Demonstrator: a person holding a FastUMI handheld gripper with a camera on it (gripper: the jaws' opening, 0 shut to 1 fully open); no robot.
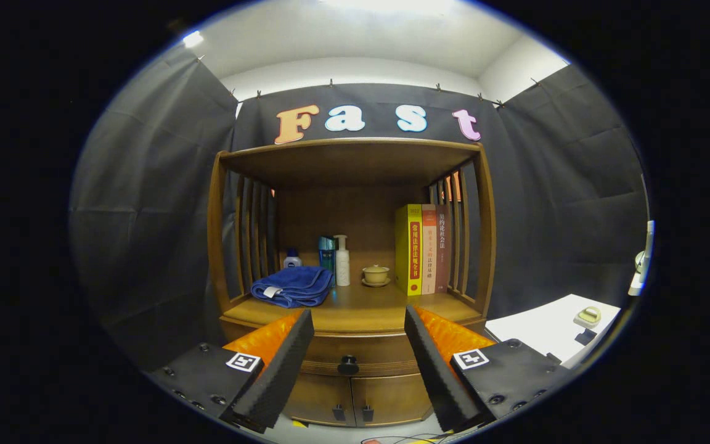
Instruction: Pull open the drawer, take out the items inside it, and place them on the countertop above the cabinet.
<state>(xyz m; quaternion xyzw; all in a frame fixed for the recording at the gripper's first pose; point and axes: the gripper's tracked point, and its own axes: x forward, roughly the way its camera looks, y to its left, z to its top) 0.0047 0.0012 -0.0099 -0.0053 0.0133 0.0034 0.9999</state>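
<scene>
gripper view: we see the gripper (359,348) w/ fingers spread wide apart, holding nothing, aimed at the cabinet (355,376). the drawer (386,351) sits shut just beyond the fingers, its dark knob (347,365) in the gap between them, a bit nearer the left finger. below it are two small doors w/ their own handles (351,413). the countertop (361,308) lies past the fingertips, above the drawer front; on it a folded blue towel (292,286) ahead-left, bottles (336,259) behind that, a small lidded cup (376,275) straight ahead, books (424,249) ahead-right.

risks, as we judge: knob is small and round, so pads could slip off if we close off-centre or pull at an angle; drifting low could catch the door handles instead. countertop is already crowded, so items set down may knock the cup or bottles.

hard to tell: drawer contents are hidden, so count and shape are unknown. fingers cover the drawer's ends. a white surface off to the right holds smth small, too unclear to name.
</scene>
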